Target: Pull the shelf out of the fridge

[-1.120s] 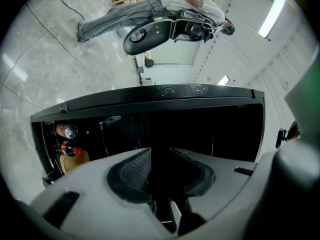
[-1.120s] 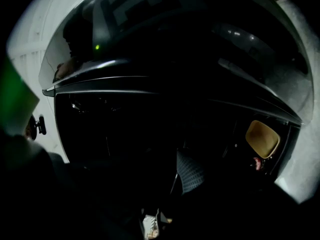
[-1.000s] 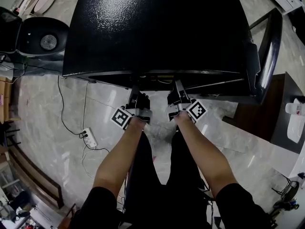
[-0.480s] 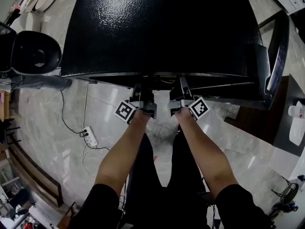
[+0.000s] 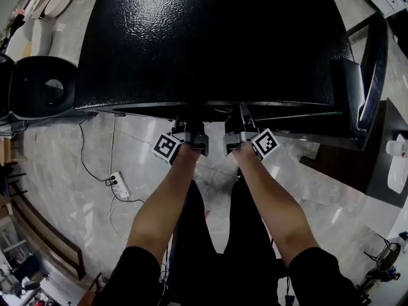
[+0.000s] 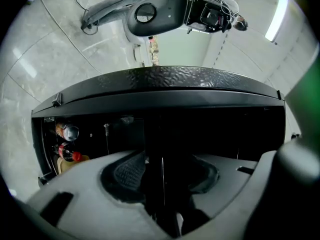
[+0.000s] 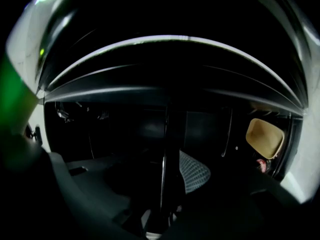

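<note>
The black fridge stands open below me, its door swung out to the right. Both grippers reach in under its top front edge. In the left gripper view a thin shelf edge runs upright between the spread pads of my left gripper. Its jaws are opening and the pads stand clear of the edge. The right gripper also straddles the shelf edge with a gap on each side. In the head view the left gripper and the right gripper sit side by side.
Inside the fridge are a can, a red-capped bottle and a beige container. A power strip with cable lies on the marble floor at left. A black rounded object stands far left, a dark cabinet at right.
Both grippers have crept a little further in under the fridge's front edge. The black object at the far left has shifted in the head view.
</note>
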Demonstrator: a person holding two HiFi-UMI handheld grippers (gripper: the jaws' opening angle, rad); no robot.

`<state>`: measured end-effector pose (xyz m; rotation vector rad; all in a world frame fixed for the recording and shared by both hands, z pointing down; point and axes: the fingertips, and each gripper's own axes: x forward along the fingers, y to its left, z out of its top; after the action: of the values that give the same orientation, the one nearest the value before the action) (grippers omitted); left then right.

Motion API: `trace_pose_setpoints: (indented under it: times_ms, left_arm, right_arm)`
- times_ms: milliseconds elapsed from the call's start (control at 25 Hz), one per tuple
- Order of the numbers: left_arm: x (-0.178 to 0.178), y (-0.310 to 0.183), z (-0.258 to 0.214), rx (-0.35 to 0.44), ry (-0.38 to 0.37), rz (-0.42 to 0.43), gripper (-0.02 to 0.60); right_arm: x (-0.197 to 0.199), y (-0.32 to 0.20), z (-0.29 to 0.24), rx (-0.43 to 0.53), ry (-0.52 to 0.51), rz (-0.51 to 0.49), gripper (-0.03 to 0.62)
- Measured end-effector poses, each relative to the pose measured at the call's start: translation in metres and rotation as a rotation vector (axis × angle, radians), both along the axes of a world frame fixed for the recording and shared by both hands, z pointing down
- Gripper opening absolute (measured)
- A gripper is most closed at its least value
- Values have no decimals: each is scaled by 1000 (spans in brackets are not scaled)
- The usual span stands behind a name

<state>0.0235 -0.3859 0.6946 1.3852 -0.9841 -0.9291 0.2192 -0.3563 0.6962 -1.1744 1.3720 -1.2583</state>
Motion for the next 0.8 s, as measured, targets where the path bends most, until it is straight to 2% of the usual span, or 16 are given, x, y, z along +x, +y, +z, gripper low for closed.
trace_pose_setpoints:
  times_ms: [320,560,800]
  left_arm:
    - [0,-11,1,13,3,-6,172]
    - [2,-17,2,10,13,-15,172]
    - [0,-17,5,7,16,-14,170]
  right_arm:
    - [3,-5,4,-2,-50,26,169]
    - [6,-10,3,-1,-30,50,155]
    - [4,-14,1,5,-9,43,110]
